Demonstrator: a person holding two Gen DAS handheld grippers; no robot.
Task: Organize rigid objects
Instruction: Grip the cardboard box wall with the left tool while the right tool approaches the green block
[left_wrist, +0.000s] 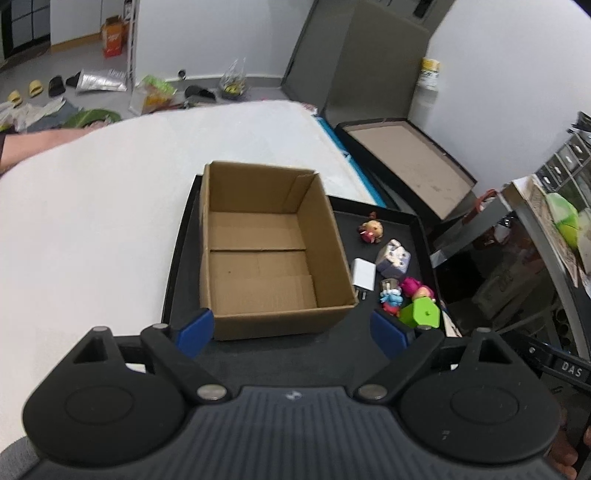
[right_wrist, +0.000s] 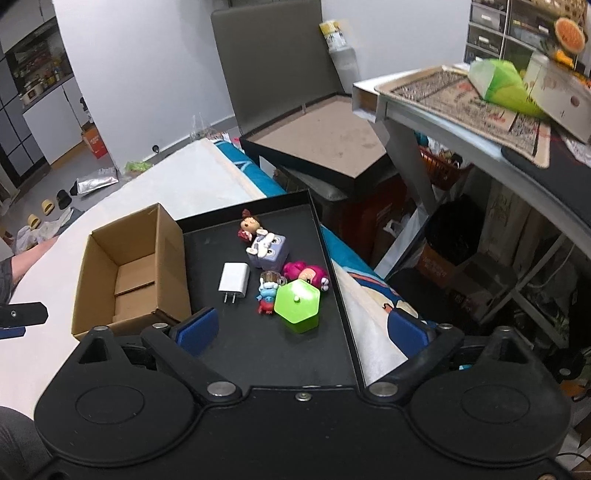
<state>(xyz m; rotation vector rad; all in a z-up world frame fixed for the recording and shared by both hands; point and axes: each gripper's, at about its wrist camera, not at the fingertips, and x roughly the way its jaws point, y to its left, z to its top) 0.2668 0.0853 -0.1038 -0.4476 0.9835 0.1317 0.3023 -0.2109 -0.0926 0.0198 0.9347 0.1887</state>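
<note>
An empty cardboard box stands on the left part of a black tray. Beside it on the tray lie a white charger plug, a lilac cube toy, a green hexagonal block, a pink figure, a small blue figure and a brown-haired doll. My left gripper hovers open in front of the box. My right gripper hangs open just short of the green block, nothing between its fingers.
The tray rests on a white mattress. A person's arm lies at its far left. An open dark case stands behind the tray. A cluttered grey desk is at right; shoes and bags litter the floor.
</note>
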